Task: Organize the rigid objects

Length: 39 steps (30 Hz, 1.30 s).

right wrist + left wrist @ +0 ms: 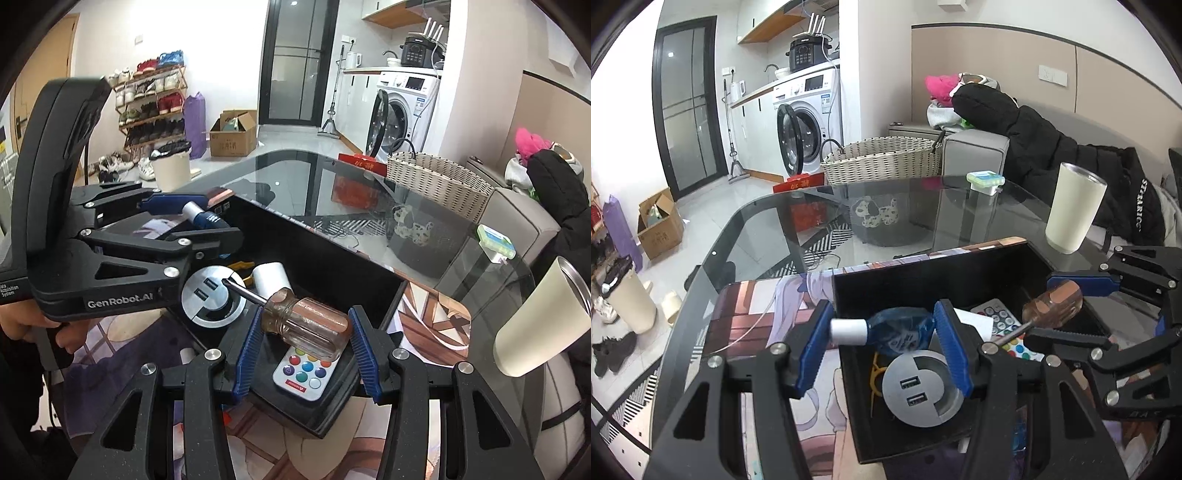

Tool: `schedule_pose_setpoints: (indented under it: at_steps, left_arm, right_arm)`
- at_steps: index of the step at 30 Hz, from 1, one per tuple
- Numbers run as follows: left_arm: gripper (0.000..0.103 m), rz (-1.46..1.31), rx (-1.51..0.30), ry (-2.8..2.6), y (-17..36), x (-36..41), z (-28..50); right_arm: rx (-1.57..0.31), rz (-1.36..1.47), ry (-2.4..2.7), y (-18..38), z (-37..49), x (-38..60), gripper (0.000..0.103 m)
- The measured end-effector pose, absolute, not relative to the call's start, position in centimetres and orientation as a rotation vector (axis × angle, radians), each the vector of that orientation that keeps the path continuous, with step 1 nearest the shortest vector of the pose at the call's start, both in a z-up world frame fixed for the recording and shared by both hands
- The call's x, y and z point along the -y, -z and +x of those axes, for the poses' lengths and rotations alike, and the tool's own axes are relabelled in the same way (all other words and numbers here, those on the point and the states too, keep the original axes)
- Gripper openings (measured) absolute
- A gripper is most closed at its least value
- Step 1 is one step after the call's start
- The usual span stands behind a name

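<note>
My left gripper (pixel 881 341) is shut on a blue correction-tape dispenser with a white cap (pixel 886 330), held over the black box (pixel 923 273). My right gripper (pixel 304 341) is shut on a brown clear-handled screwdriver (pixel 306 325), also over the box; it shows in the left wrist view too (pixel 1052 302). In the box lie a grey round USB hub (pixel 918 393), a white remote with coloured buttons (pixel 304 374) and a white cylinder (pixel 271 277). The dispenser (pixel 207 218) and the left gripper (pixel 199 225) also show in the right wrist view.
The box sits on a printed mat (pixel 757 306) on a dark glass table (pixel 768 229). A cream tumbler (pixel 1071 210) and a small green-white box (pixel 985 181) stand on the table. Behind are a wicker basket (pixel 882 158), a grey sofa with a black jacket (pixel 1052 147), and a washing machine (pixel 809 122).
</note>
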<state>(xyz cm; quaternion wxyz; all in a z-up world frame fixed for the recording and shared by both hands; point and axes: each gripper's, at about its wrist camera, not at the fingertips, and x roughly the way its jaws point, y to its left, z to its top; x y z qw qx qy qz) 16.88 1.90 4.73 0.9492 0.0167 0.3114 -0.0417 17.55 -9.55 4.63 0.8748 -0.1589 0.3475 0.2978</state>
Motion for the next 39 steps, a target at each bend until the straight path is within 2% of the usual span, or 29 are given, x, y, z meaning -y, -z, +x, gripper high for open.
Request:
schedule_pose_setpoints:
  at_steps: [13,16,17,18,20,22,24,26,39]
  left_arm:
    - [0.056,0.037,-0.663,0.086,-3.4,-2.0,17.0]
    - [0.058,0.032,-0.665,0.092,-3.6,-2.3,16.7]
    - [0.066,0.024,-0.669,0.100,-3.6,-2.3,16.6]
    - [0.075,0.015,-0.677,0.105,-3.7,-2.4,16.3]
    - [0.082,0.006,-0.673,0.113,-3.9,-2.5,15.8]
    - [0.087,-0.007,-0.658,0.126,-4.2,-2.8,14.7]
    - [0.103,-0.037,-0.644,0.133,-4.5,-3.4,13.6]
    - [0.103,-0.072,-0.618,0.133,-4.9,-4.0,12.4]
    - [0.103,-0.066,-0.650,0.123,-3.7,-4.3,8.3]
  right_arm:
    - [-0.710,-0.323,-0.611,-4.6,17.4,9.6,0.048]
    - [-0.690,-0.317,-0.611,-5.1,16.9,9.9,0.052]
    - [-0.684,-0.315,-0.611,-5.3,16.6,10.1,0.055]
    - [-0.680,-0.313,-0.609,-5.5,16.4,10.3,0.065]
    - [-0.662,-0.306,-0.608,-6.0,15.8,10.7,0.081]
    - [-0.649,-0.297,-0.607,-6.4,15.3,11.3,0.087]
    - [-0.649,-0.289,-0.611,-6.7,14.7,11.7,0.097]
    - [-0.643,-0.279,-0.602,-6.9,14.0,12.3,0.102]
    - [-0.706,-0.268,-0.626,-4.7,10.5,14.2,0.102]
